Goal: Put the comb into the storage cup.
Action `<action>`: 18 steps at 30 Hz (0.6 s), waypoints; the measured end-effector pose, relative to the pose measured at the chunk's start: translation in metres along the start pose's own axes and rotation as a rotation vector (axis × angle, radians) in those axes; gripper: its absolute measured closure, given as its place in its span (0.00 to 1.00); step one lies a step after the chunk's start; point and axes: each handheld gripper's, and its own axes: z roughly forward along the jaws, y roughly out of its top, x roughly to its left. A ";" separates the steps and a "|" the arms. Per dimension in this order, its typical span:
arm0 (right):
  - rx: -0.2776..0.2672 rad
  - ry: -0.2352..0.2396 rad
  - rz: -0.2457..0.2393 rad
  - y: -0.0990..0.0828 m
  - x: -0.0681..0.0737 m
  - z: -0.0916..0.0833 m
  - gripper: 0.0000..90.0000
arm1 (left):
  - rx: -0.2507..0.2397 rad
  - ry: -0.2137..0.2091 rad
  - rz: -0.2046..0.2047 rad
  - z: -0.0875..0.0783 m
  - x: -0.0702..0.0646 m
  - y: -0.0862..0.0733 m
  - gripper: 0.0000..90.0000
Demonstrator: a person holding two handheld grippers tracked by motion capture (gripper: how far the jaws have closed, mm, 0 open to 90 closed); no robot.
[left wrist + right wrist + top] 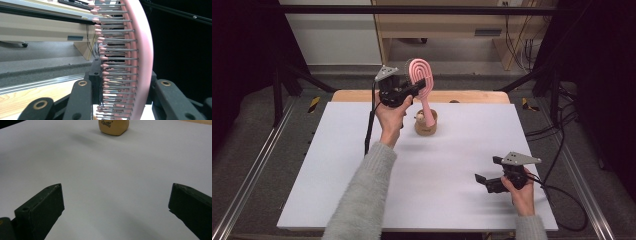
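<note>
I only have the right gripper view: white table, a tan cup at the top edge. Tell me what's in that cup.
Observer: The handle of a pink brush stands in the cup, its head up above the rim.
Operator: Report where the left hand-held gripper is.
Observer: The left hand-held gripper is raised over the table's far side, shut on the brush's head.
Operator: Describe that grip.
Observer: In the left gripper view one jaw presses the bristle side, the other the smooth pink back.
Operator: Say where my gripper sits.
Observer: The right hand-held gripper is low at the table's near right, open, holding nothing.
</note>
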 end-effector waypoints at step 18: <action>0.013 -0.003 -0.003 -0.001 0.001 0.001 0.01 | 0.002 0.024 -0.006 0.023 0.009 0.001 0.71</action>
